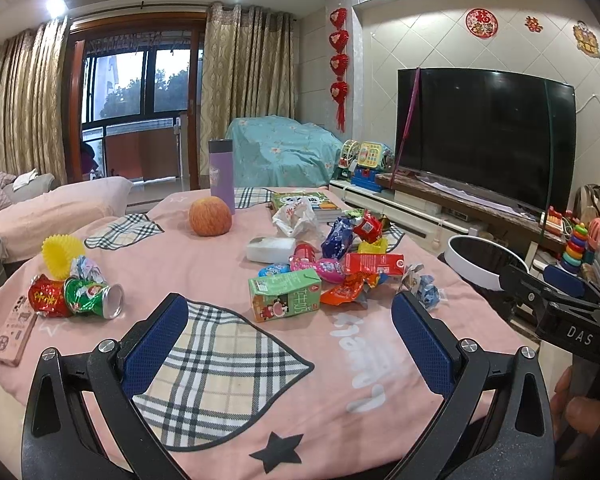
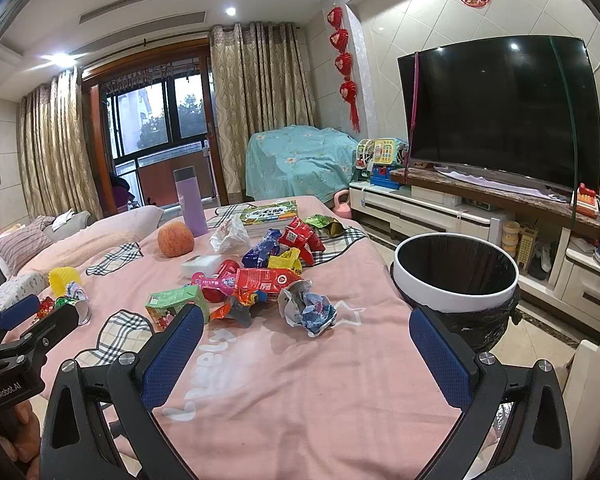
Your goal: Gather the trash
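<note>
Over on the far left of the pink cloth (image 1: 204, 264), you've got a phone-like pink remote (image 1: 14, 330) at the edge, then a crushed red can (image 1: 46, 295) and a crushed green can (image 1: 94, 295) lying side by side, with a yellow ribbed cup (image 1: 62, 254) just behind them. Your left gripper (image 1: 290, 322) hangs above the plaid patch (image 1: 220, 364), its blue-padded fingers (image 1: 156, 336) spread wide and holding nothing. Moving right, a green juice carton (image 1: 286, 294) lies on its side just beyond that gripper, and behind it sits the main heap: a red carton (image 1: 374, 263), a blue wrapper (image 1: 338, 238), an orange wrapper (image 1: 348, 289) and a white tissue pack (image 1: 270, 249), all touching or overlapping. Farther back stand an apple (image 1: 210, 216) and a purple flask (image 1: 221, 174). Now your right gripper (image 2: 306, 350) is poised over the cloth too, jaws wide apart, empty, with a crumpled paper ball (image 2: 310, 308) lying just ahead between the fingers' line of sight. Off the table's right edge stands the bin (image 2: 456, 280), white-rimmed with a black liner, mouth open. Beyond it, the television (image 2: 500, 112) sits on its cabinet.
</note>
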### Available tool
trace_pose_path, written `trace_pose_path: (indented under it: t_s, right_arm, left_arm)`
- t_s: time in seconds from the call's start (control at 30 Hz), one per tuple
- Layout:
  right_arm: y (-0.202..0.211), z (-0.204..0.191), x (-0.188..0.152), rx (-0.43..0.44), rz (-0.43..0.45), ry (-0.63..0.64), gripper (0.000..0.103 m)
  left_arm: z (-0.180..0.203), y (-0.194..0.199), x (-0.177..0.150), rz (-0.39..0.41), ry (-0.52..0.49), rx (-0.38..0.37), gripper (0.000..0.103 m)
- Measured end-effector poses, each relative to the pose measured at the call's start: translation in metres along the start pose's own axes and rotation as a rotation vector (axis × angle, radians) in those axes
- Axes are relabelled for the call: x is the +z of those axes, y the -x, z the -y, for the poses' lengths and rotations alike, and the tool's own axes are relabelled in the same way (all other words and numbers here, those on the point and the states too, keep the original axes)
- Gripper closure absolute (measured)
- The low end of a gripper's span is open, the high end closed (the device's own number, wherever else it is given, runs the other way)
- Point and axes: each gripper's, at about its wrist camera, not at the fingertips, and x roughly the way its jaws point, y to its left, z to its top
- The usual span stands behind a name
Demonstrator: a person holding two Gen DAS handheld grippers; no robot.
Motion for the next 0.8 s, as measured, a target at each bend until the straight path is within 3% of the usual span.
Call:
trace_pose_path:
  t_s: [0.8]
  right_arm:
    - [-0.007, 0.001, -0.001, 0.016, -0.033, -0.013, 0.0]
  left_arm:
    - [-0.009, -0.016, -0.001, -0.048, -0.006, -0.023, 0.0]
